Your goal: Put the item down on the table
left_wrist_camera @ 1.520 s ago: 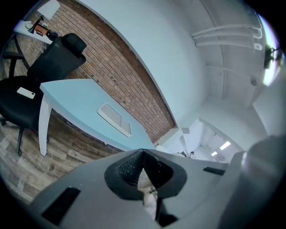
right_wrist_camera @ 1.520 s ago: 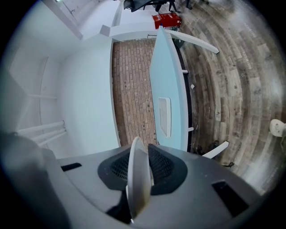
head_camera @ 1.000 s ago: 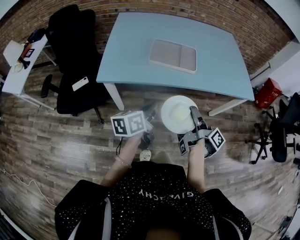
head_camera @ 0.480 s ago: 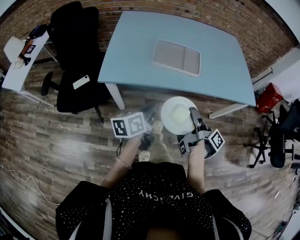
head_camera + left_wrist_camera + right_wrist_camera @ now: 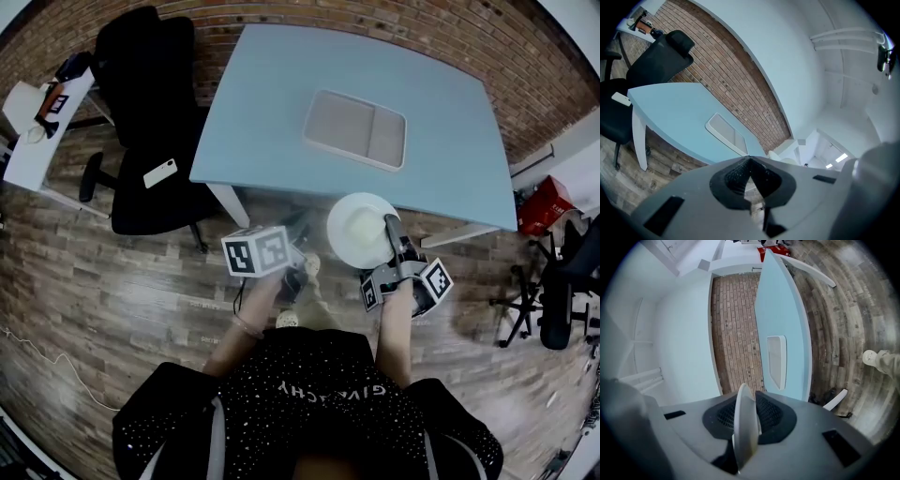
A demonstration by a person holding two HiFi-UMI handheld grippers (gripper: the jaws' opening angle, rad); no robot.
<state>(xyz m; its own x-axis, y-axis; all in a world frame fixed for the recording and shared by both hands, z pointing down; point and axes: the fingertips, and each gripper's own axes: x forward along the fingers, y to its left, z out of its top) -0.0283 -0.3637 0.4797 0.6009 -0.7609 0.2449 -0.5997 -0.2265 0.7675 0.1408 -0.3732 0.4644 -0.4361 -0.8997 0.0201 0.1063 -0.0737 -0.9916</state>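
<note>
The right gripper (image 5: 390, 228) holds a white plate (image 5: 359, 230) by its right rim. In the right gripper view, the two jaws of the right gripper (image 5: 746, 404) are pressed on the plate (image 5: 743, 427) from both sides, and the plate shows edge-on between them.

The plate is in the air over the wooden floor (image 5: 122, 281), at the near edge of the blue table (image 5: 281, 94), and is not resting on it. It lies about flat, open side up. Its middle looks paler, but I cannot tell if something lies in it.

The left gripper (image 5: 295, 234) is left of the plate and apart from it. In the left gripper view, the jaws of the left gripper (image 5: 750, 164) are closed, their tips touch, and they hold nothing.

A grey tray (image 5: 337, 122) with two compartments, a wider left one and a narrower right one, lies on the table, far from the plate. Both compartments show only their bare bottoms.

A black office chair (image 5: 141, 94) stands left of the table, with a phone (image 5: 159, 172) on its seat.
</note>
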